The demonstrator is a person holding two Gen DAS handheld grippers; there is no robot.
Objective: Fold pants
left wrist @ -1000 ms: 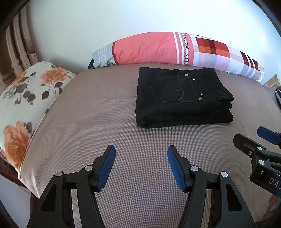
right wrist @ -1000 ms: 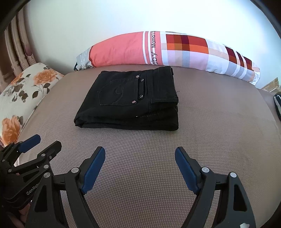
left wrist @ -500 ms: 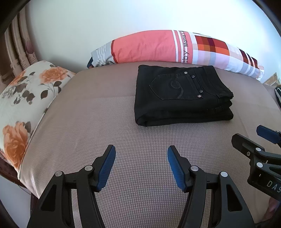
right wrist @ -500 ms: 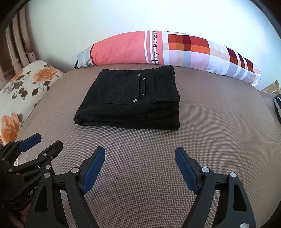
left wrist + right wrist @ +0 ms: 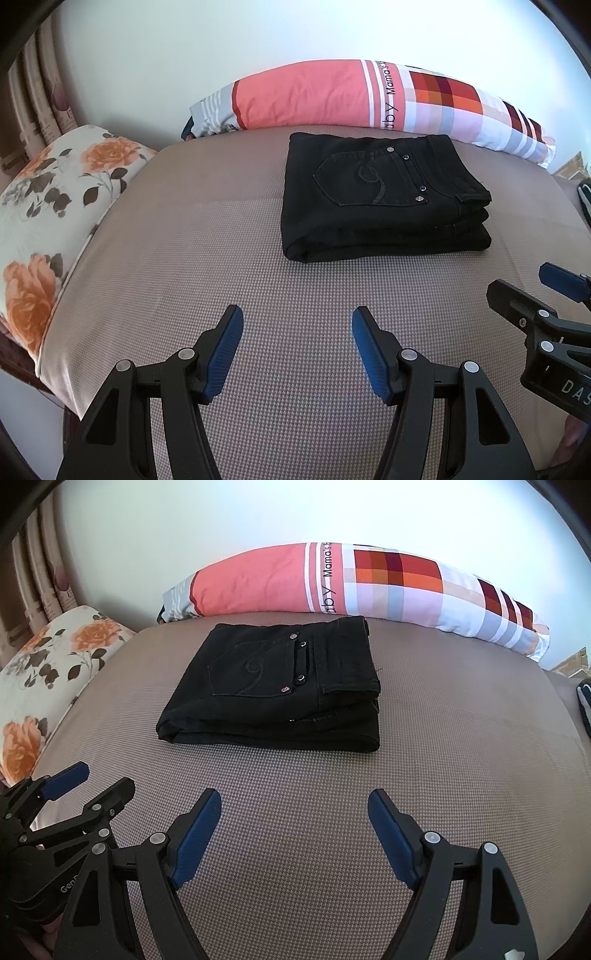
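- Pants (image 5: 380,199) lie as a compact black stack toward the far side of the bed (image 5: 229,258), just in front of the striped bolster (image 5: 332,96); I read the fold as finished or nearly so.
- Left gripper (image 5: 297,321) hovers over bare bed cover, jaws parted, nothing between the blue pads (image 5: 225,350). Right gripper (image 5: 294,805) likewise: spread wider, empty, apart from the stack. Each gripper shows at the edge of the other's view, so they sit close side by side.
- Risk 1: any further tidying nudge. The stack's open layered end (right side in both views) shows several thick edges; a pad catching one layer would, I judge, peel it back and undo the fold.
- Risk 2: lifting the stack by the top layer only. Heavy denim would probably sag and unroll.
- Risk 3: the two grippers clipping each other if I swing either one inward.
- Risk 4: the bed is soft; pressing down beside the stack could tilt it.
- Materials: the pants look like stiff black denim, with a stitched back pocket on top and small metal rivets. The folded edge on the left is rounded and bulky.
- Bed cover: taupe fabric with a fine woven check, matte, lightly creased.
- Bolster: smooth printed cloth in coral and plaid. Floral pillow (image 5: 48,206) at the left edge, plump.
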